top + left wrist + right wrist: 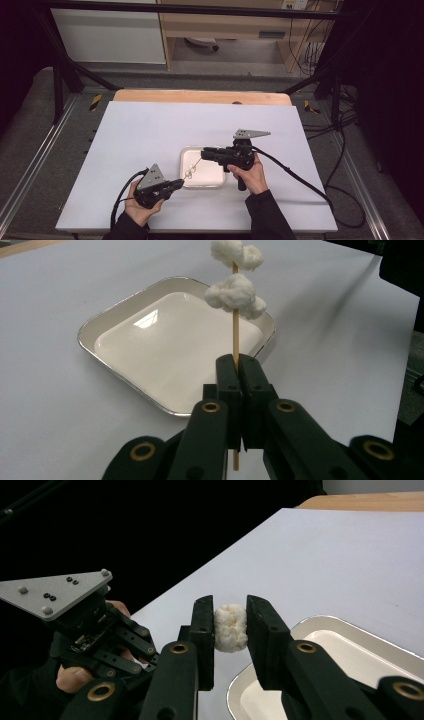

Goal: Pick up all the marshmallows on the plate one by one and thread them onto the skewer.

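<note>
Left gripper [239,371] clamps the skewer [235,335]; right gripper [231,625] pinches what looks like a marshmallow [230,627] above the tray [350,650]

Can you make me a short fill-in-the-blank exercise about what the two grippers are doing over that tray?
1. The left gripper has its jaws shut on a thin wooden ____.
2. The number of white puffy pieces already threaded on it is ____.
3. The right gripper pinches one more white ____ between its jaws.
4. The shallow tray under them is ____, with nothing lying in it.

Missing words: skewer; two; piece; empty
</note>
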A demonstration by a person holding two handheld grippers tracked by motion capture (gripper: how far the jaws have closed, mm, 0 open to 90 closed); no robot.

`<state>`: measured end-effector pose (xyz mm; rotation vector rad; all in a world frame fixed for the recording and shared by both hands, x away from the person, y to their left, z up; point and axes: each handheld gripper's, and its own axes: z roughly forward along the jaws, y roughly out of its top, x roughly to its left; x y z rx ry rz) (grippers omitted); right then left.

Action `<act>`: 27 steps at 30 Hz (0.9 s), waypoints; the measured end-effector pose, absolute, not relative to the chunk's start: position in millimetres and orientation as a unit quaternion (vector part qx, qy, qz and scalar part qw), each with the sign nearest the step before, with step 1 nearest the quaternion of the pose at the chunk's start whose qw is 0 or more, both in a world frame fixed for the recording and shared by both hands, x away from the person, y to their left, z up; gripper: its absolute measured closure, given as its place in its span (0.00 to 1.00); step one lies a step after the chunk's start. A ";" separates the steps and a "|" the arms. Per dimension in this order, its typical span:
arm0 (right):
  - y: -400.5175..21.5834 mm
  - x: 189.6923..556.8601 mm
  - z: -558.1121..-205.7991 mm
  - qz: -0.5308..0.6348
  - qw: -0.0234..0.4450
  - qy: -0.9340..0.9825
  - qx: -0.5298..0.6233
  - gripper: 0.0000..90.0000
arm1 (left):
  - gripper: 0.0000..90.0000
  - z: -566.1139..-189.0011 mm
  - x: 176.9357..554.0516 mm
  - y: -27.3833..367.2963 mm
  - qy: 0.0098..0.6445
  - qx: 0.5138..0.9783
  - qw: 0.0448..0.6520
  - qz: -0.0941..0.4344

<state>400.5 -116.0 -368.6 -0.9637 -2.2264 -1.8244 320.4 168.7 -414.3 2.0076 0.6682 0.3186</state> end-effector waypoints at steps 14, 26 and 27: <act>-111.3 397.4 -375.1 -0.600 0.061 -0.731 -0.318 0.85 | 0.99 -416.8 320.2 167.8 0.275 0.825 0.476 0.131; -108.0 394.0 -383.9 -0.596 0.064 -0.734 -0.318 0.85 | 0.99 -419.0 319.9 165.4 0.275 0.827 0.472 0.130; -107.6 393.7 -384.4 -0.596 0.066 -0.735 -0.318 0.85 | 0.99 -419.0 319.8 165.3 0.275 0.827 0.473 0.130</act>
